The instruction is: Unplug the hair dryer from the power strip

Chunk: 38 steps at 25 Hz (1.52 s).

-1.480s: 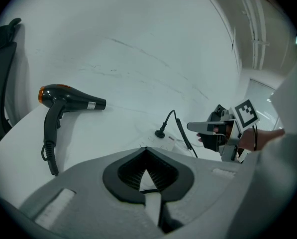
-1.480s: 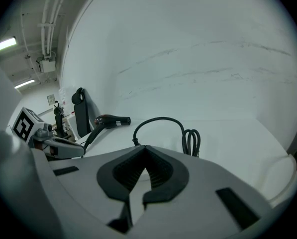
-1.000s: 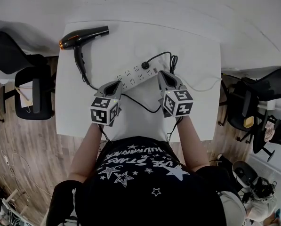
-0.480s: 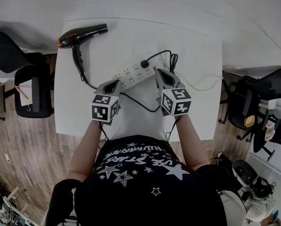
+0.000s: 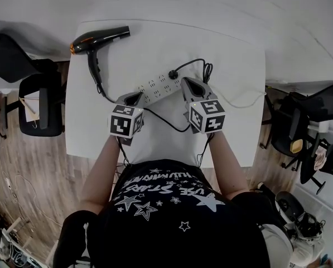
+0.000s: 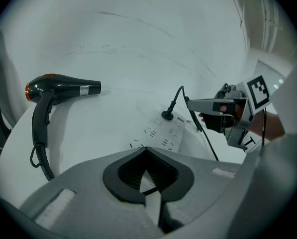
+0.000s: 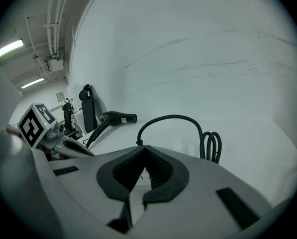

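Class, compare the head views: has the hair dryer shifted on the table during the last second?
No. The hair dryer keeps its place at the table's far left corner.

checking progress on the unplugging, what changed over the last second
The left gripper and right gripper edged slightly toward the power strip, both shut and empty. Nothing was grasped or released. The hair dryer and its plug in the strip stayed put.

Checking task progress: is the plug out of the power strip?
No, the black plug sits in a socket of the power strip.
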{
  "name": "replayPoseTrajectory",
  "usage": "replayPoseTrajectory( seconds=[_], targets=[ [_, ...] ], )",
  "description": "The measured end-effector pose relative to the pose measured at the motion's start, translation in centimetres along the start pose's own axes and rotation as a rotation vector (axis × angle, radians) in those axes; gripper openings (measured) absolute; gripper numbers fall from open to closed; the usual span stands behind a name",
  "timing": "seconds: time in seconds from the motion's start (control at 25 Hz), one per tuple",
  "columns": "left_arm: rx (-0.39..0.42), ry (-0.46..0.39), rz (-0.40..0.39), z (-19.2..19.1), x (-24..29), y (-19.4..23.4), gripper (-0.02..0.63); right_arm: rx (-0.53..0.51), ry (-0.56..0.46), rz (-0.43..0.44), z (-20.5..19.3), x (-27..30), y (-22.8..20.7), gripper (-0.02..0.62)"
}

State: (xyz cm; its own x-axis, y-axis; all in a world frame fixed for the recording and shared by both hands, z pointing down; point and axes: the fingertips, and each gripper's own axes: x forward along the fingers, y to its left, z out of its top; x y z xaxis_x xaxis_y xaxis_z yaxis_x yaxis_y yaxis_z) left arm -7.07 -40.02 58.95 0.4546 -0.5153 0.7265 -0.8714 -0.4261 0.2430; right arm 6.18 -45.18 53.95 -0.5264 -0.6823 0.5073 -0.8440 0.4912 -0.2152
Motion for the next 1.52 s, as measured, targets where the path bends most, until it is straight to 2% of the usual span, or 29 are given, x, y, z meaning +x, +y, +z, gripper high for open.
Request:
replayPoseTrajectory(
  seconds=[0.08, 0.12, 0.16, 0.28, 0.48, 0.6, 0.88, 1.04, 1.16, 1.24, 1.36, 1.52],
  targets=[
    [0.037, 0.026, 0.013, 0.0, 0.1, -0.1, 0.008, -0.026, 0.011, 0.017, -0.1, 0.4, 0.6, 0.028],
    [0.057, 0.041, 0.022, -0.1, 0.2, -0.1, 0.008, -0.037, 0.018, 0.027, -0.2, 0.6, 0.9, 0.095],
    [0.073, 0.055, 0.03, -0.1, 0.2, -0.1, 0.008, -0.045, 0.025, 0.034, -0.3, 0.8, 1.2, 0.107],
    [0.078, 0.069, 0.034, -0.1, 0.2, -0.1, 0.008, -0.067, 0.024, 0.034, -0.3, 1.5, 1.7, 0.107],
    [0.014, 0.052, 0.012, -0.1, 0.1, 0.0, 0.008, -0.069, 0.014, -0.005, -0.1, 2.8, 1.6, 0.114],
    [0.005, 0.054, 0.009, -0.1, 0.2, 0.1, 0.008, -0.083, 0.027, -0.024, -0.3, 3.5, 1.6, 0.115],
    [0.034, 0.06, 0.04, -0.1, 0.2, 0.0, 0.008, -0.157, 0.027, -0.088, -0.1, 4.5, 1.1, 0.081],
    [0.074, 0.08, 0.07, -0.1, 0.2, 0.0, 0.008, -0.187, 0.044, -0.081, -0.2, 5.0, 1.2, 0.088],
    [0.06, 0.087, 0.076, -0.1, 0.3, 0.1, 0.008, -0.165, 0.047, -0.065, -0.2, 5.2, 1.1, 0.087],
    [0.089, 0.086, 0.087, -0.1, 0.4, -0.1, 0.008, -0.163, 0.043, -0.068, -0.2, 5.0, 0.9, 0.083],
    [0.151, 0.087, 0.103, 0.0, 0.4, -0.3, 0.008, -0.226, 0.055, -0.08, -0.2, 4.8, 1.2, 0.078],
    [0.138, 0.095, 0.089, -0.1, 0.3, -0.3, 0.008, -0.345, 0.067, -0.105, 0.0, 4.7, 1.8, 0.074]
  ],
)
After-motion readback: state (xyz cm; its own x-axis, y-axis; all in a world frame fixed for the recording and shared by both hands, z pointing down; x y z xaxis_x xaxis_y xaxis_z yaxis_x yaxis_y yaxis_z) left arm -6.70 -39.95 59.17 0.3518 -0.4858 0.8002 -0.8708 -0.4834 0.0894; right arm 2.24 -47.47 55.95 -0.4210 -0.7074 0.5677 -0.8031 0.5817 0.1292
